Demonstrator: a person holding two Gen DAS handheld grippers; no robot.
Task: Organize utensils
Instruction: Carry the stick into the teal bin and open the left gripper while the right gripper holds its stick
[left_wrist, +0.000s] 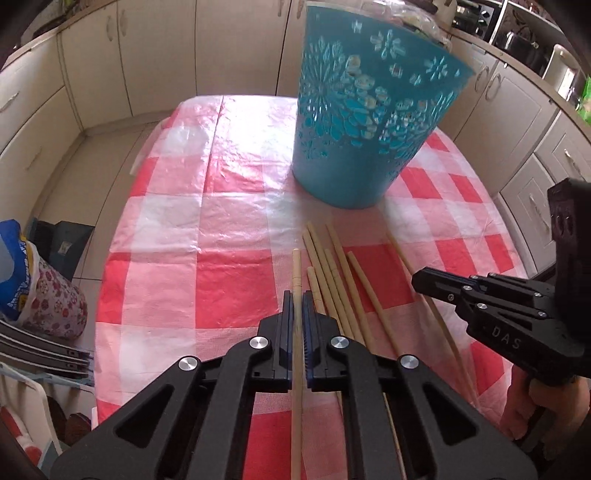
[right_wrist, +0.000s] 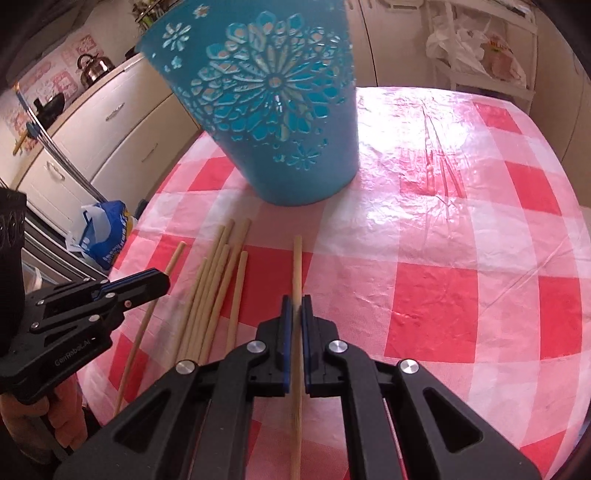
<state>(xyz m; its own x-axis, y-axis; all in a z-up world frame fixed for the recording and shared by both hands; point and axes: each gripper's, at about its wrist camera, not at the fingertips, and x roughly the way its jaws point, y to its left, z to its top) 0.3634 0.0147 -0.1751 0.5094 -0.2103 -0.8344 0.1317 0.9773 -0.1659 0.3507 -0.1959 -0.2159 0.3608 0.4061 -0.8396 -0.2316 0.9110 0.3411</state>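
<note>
A pale wooden chopstick (left_wrist: 296, 269) runs between the pads of my left gripper (left_wrist: 295, 297), which is shut on it. My right gripper (right_wrist: 295, 301) is shut on another chopstick (right_wrist: 297, 258), its tip pointing toward the basket. Several loose chopsticks (left_wrist: 332, 266) (right_wrist: 218, 273) lie side by side on the red-and-white checked tablecloth (left_wrist: 221, 280) between the two grippers. A tall blue plastic basket (left_wrist: 369, 122) (right_wrist: 280, 110) with cut-out flower patterns stands upright just beyond them. Each view shows the other gripper at its edge: the right gripper (left_wrist: 419, 278) and the left gripper (right_wrist: 162, 284).
Cream kitchen cabinets (left_wrist: 92, 74) ring the table. A blue-and-white bag (right_wrist: 105, 232) and a flowered container (left_wrist: 55, 302) sit off the table's left edge. A kettle (right_wrist: 94, 68) stands on the counter. A hand (left_wrist: 524, 406) holds the right gripper's handle.
</note>
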